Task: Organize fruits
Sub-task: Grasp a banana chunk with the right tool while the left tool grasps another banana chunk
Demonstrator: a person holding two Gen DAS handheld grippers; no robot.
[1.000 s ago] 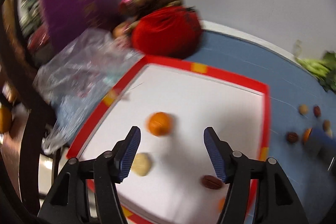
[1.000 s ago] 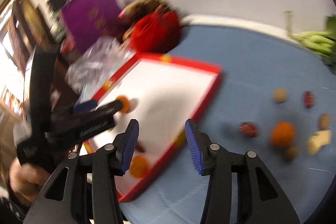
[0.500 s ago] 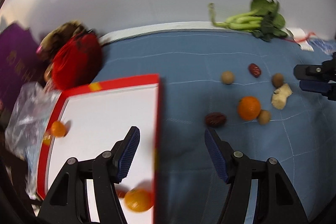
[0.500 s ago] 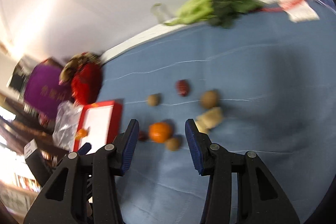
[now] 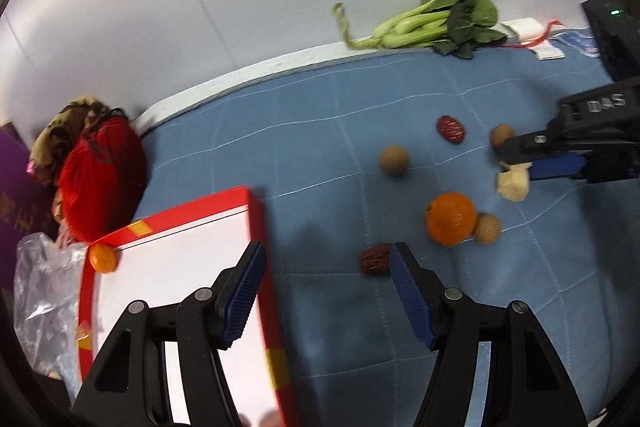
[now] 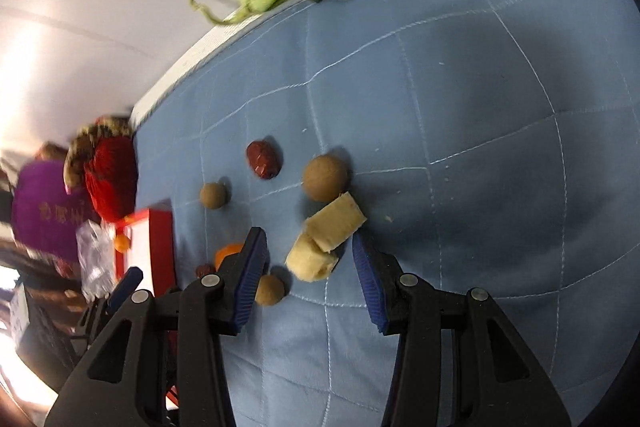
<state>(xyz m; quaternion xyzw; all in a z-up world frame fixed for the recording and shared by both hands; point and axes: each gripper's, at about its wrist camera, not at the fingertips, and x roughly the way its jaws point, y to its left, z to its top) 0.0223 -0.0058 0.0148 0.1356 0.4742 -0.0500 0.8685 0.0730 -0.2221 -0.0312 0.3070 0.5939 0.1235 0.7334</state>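
Right claw (image 6: pixel 308 267) is spread and empty just short of the pale ginger-looking chunk (image 6: pixel 326 239) lying slantwise on the blue quilted worktop (image 6: pixel 480 147), while the left claw (image 5: pixel 326 291), also spread, sits beside a dark date (image 5: pixel 375 259).

The red tray (image 5: pixel 256 211) runs off the bottom edge; the purple bag (image 6: pixel 44 211) is blurred

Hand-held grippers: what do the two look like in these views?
Both match. The left hand-held gripper and the right hand-held gripper have black plastic frames with triangular cut-outs, silver rivets at the pivots and two fingers faced with ribbed blue pads. Seen from the left wrist, the right one carries white lettering. No cables or sleeves show.
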